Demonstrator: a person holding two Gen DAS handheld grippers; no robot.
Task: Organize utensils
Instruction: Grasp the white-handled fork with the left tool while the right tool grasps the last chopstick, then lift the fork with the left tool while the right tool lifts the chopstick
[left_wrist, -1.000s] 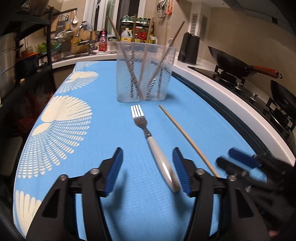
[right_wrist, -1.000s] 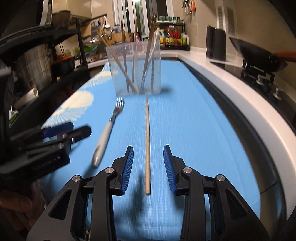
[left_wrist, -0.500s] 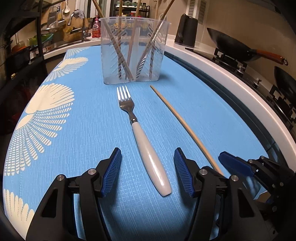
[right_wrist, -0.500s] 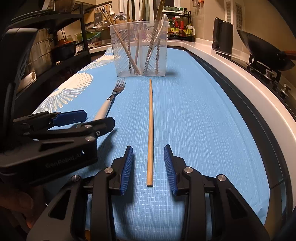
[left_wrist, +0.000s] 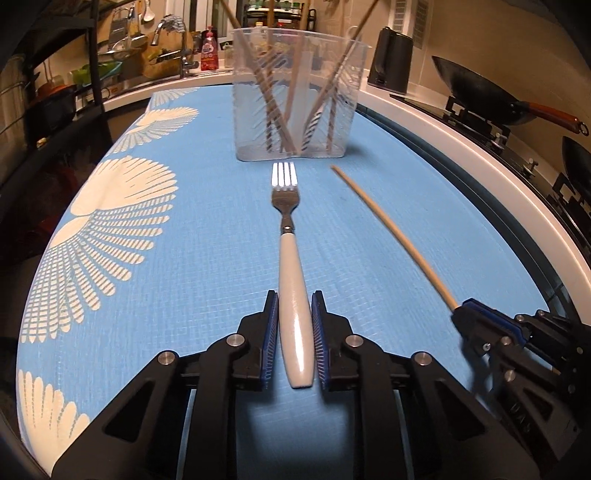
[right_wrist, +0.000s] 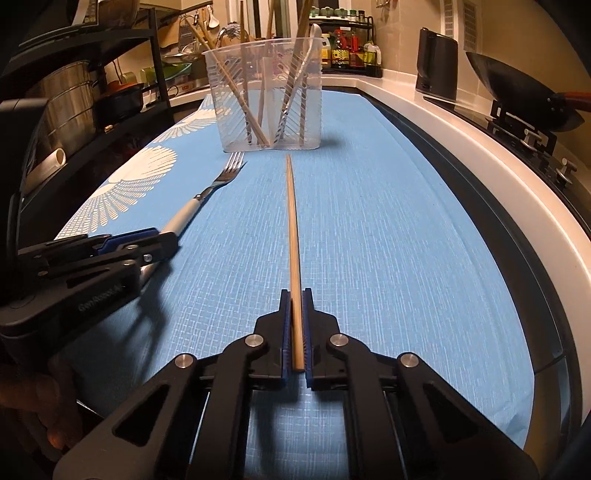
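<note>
A fork (left_wrist: 290, 254) with a white handle lies on the blue mat (left_wrist: 207, 258), tines toward a clear utensil holder (left_wrist: 295, 92) with several chopsticks in it. My left gripper (left_wrist: 294, 295) is closing its jaws, and the blue pads press on both sides of the fork's handle. To the right lies a single wooden chopstick (left_wrist: 388, 225), its near end in my right gripper (left_wrist: 465, 308). The right wrist view shows the right gripper (right_wrist: 295, 291) shut on the chopstick (right_wrist: 291, 221), with the fork (right_wrist: 207, 192) and left gripper (right_wrist: 162, 240) at the left and the holder (right_wrist: 264, 96) beyond.
A white counter edge (left_wrist: 517, 206) runs along the right, with a stove and a dark wok (left_wrist: 476, 96) behind it. A black kettle (left_wrist: 391, 59) stands behind the holder. A dark shelf with pots (right_wrist: 74, 92) lines the left. A person's hand (right_wrist: 37, 406) holds the left gripper.
Both grippers have shut: the left on the fork's white handle, the right on the chopstick's near end. The left gripper has also turned so that the fork points straight ahead between its fingers.
</note>
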